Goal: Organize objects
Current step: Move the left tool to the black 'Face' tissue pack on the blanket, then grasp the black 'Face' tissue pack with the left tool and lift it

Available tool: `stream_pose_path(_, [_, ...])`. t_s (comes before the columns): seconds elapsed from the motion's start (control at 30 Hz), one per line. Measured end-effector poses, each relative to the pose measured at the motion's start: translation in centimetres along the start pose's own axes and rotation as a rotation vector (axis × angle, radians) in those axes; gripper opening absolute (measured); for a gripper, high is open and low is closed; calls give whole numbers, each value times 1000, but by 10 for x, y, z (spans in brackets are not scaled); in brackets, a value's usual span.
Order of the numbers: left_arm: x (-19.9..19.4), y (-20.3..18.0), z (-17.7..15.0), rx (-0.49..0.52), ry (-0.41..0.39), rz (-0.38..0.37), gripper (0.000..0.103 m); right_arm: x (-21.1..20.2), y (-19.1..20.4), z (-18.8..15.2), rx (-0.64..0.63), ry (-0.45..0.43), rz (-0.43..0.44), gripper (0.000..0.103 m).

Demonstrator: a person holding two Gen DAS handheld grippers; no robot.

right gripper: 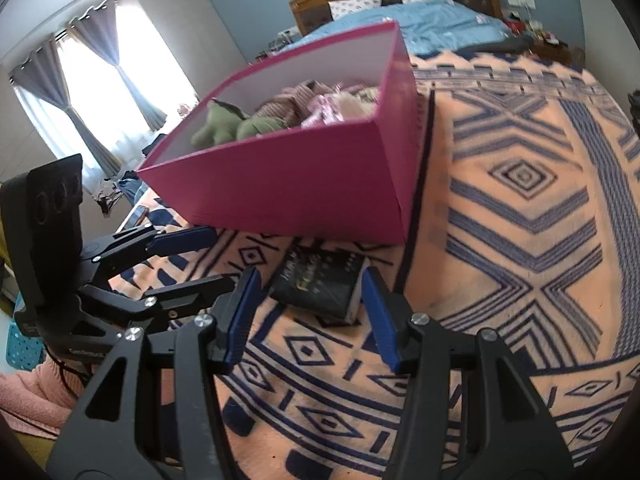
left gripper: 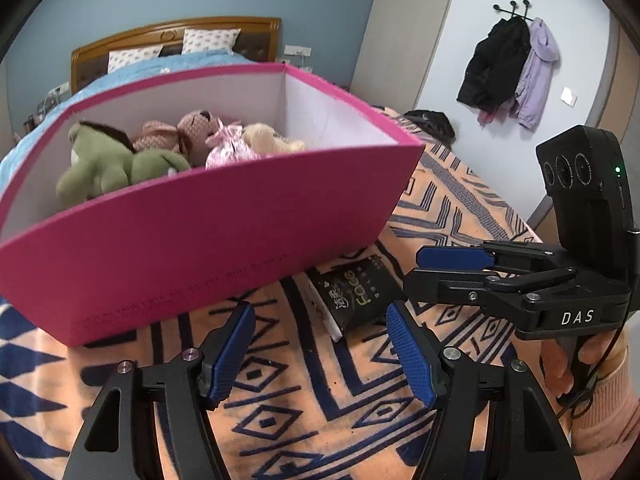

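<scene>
Closest in, the left tool (left gripper: 320, 354) hangs over the blanket (left gripper: 312, 420) with its blue pads spread apart and nothing between them; it is released. The right tool (right gripper: 308, 312) is likewise parted, its pads gripping nothing.

The blanket, peach with dark blue geometric bands, covers the surface everything lies on. Beyond it a bed (right gripper: 440, 26) with a light blue cover, two patterned pillows and a wooden headboard stands against the blue wall.

On the blanket sits a large pink box (left gripper: 192, 236), open at the top, white inside. It lies just ahead of both tools and to the left of the left tool's line. Inside it are soft toys: a green plush (left gripper: 108, 164) nearest the front left corner, a brown knitted bear (left gripper: 192, 130) behind it, and a pale doll (left gripper: 248, 142) in shiny pink cloth to the right.

A black book (right gripper: 320, 286) lies flat on the blanket at the foot of the box's front wall, partly tucked against it. It sits straight ahead of the right tool, just past its fingertips, not touched by either pad. From the left tool it lies ahead and a little right, between that tool and the right one beside it.

Two jackets (left gripper: 508, 68), black and lilac, hang on wall hooks.
</scene>
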State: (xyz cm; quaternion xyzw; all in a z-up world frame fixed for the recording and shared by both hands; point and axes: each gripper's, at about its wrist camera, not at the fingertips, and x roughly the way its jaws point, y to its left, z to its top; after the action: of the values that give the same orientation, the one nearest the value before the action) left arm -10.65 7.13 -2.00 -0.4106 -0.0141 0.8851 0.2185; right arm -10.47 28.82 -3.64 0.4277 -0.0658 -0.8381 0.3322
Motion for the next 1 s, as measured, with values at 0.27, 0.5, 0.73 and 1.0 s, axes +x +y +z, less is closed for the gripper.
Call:
stream_pose_path(0.27, [19,1,-5,-22,64,-7,53,12,-5,-5,27,24,1,54])
stream_pose_path(0.5, [27,-2,-5,-5,103,-1,40,21,-4,-7,31,39,-4,54])
stream_pose_path(0.73, [32,1,-4,-22,114,-31,35,24,-7,-7,49,38,-6,50])
stream_pose_path(1.0, [34,1,-3,-26,119,-61,27,29,-5,-6,43,48,-9,43])
